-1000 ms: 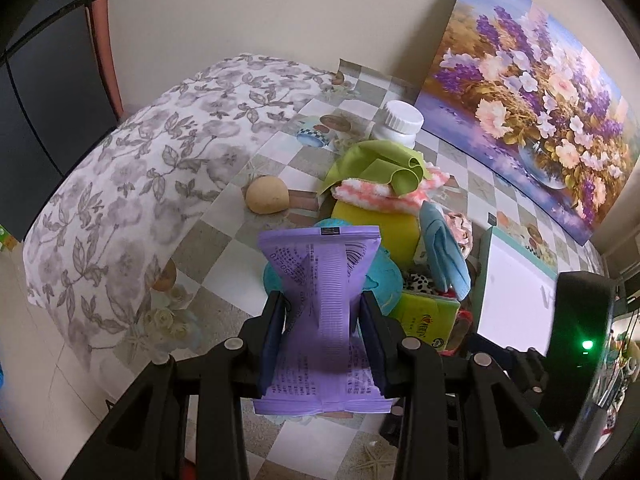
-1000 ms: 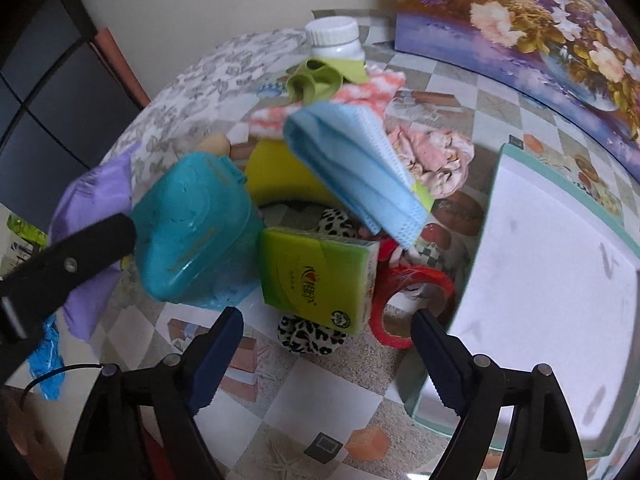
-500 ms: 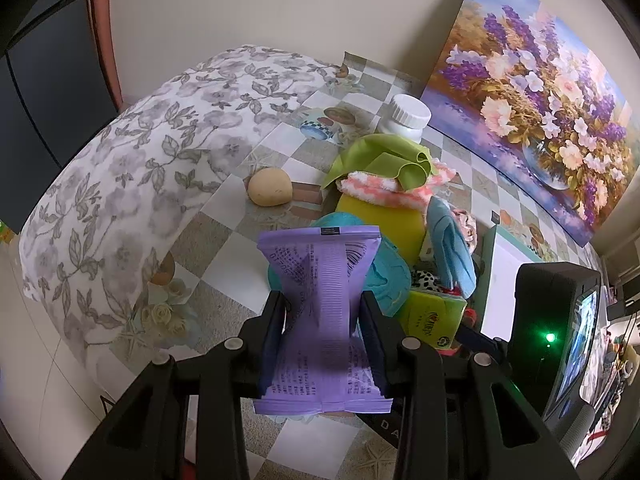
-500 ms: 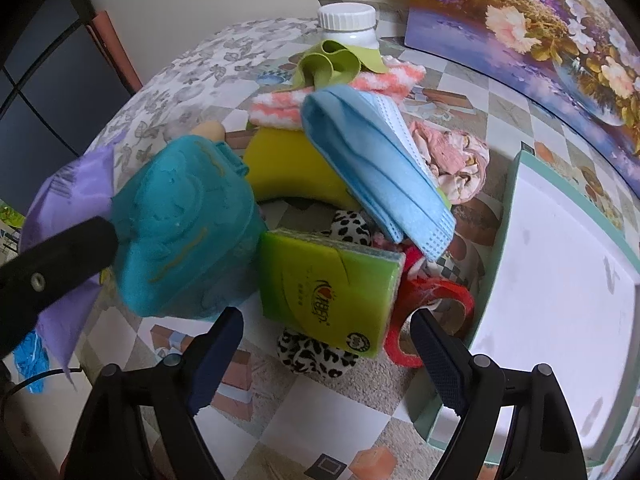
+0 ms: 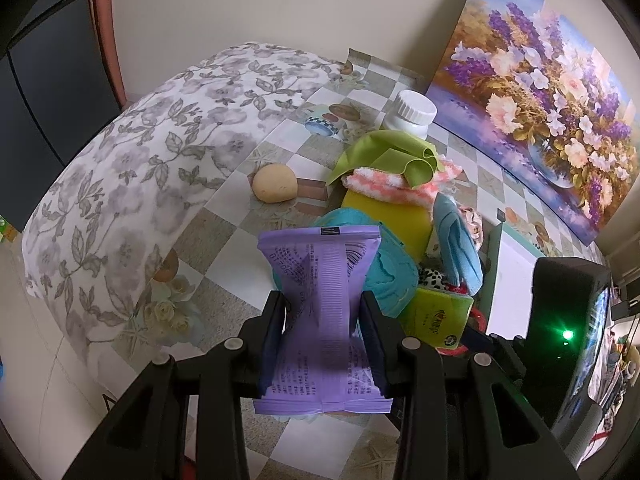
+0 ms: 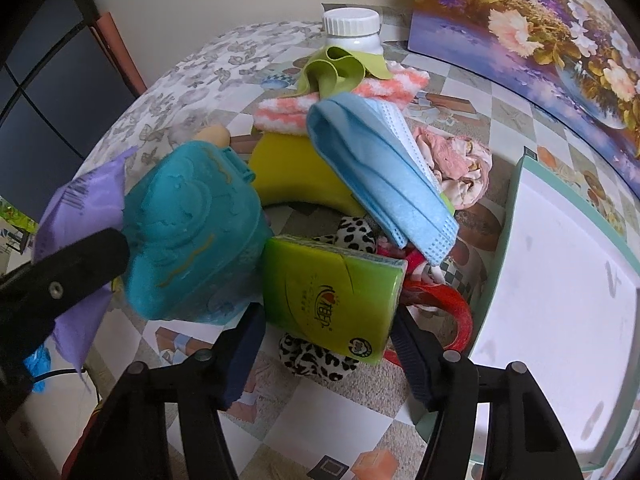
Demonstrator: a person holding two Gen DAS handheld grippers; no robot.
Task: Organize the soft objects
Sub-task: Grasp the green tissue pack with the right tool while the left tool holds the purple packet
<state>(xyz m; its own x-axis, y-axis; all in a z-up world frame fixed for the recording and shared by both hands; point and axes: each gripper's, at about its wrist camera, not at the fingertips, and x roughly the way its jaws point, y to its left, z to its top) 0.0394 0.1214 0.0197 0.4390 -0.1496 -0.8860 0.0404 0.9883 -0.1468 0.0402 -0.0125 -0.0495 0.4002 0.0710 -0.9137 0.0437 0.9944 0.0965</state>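
The surface (image 6: 352, 432) under my work is covered with a checked cloth printed with small pictures. Directly on it I see a white bottle (image 6: 352, 30) standing upright at the far side, a tan bun-shaped ball (image 5: 275, 182) by itself near the flowered cover (image 5: 140, 168), and a yellow block (image 6: 288, 176) carrying folded cloths. A leopard-print piece (image 6: 316, 358) and a red tape ring (image 6: 456, 312) lie nearest me, a crumpled pink cloth (image 6: 460, 164) beyond them. A white tray with a green rim (image 6: 560, 280) sits at my right, touching the surface. A flower painting (image 5: 552, 92) leans at the back.
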